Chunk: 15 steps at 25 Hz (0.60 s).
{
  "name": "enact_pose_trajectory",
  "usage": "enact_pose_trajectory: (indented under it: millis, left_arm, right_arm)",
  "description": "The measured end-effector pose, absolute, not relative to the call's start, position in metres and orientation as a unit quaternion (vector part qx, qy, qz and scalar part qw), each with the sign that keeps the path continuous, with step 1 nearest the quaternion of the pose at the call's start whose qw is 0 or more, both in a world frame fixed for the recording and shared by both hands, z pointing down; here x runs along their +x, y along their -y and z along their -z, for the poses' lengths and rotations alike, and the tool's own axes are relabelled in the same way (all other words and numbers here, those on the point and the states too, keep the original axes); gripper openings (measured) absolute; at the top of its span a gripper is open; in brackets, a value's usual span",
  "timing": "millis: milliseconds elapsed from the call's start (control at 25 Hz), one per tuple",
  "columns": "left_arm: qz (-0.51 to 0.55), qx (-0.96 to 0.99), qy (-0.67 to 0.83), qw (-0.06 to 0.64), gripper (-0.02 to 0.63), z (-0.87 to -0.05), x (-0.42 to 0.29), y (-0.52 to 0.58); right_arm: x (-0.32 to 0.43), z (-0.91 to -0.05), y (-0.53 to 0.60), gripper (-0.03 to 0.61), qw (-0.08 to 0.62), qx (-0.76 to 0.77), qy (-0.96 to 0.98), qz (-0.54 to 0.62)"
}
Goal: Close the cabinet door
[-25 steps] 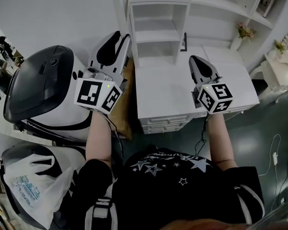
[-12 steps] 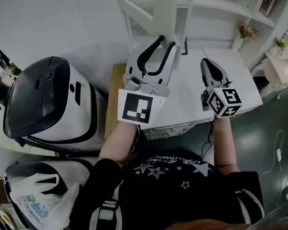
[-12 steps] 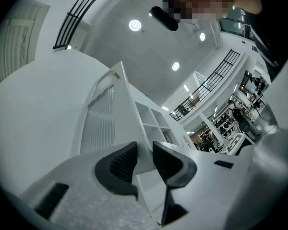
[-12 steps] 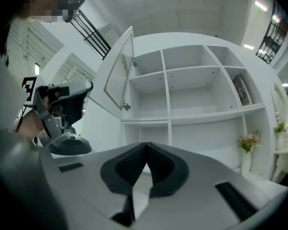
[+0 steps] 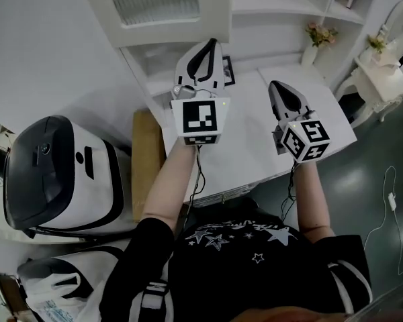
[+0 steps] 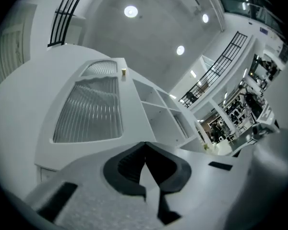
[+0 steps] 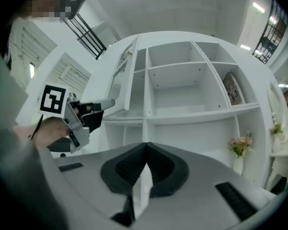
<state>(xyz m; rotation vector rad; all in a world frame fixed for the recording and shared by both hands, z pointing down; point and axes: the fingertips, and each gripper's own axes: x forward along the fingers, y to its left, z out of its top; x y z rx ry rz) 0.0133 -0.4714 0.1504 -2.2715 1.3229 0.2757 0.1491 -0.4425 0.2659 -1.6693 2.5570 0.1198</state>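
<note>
Above left tongs [image 5: 211,43], cabinet door [image 5: 158,5] top cropped.

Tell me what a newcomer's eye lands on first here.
The ribbed-glass cabinet door stands open at the top left of the white shelving, with the shut left gripper close by its lower edge. Then come the bulky black-and-white machine at the person's left and the shut right gripper over the white desk.

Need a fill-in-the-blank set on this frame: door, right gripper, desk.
1. The cabinet door, with its ribbed glass panel, stands ___.
2. The right gripper has its jaws ___, with nothing between them.
3. The vase at the back of the white desk holds pink ___.
Missing words: open; shut; flowers.
</note>
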Motion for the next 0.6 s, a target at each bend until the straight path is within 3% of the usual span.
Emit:
enact_pose_trajectory:
  millis: [600]
  left_arm:
    - [-0.095,-0.793,-0.560,0.218,0.008,-0.151,0.023,0.551]
  right_arm:
    - [0.195,-0.275,0.527,0.006,0.034,-0.475,-0.878,-0.043]
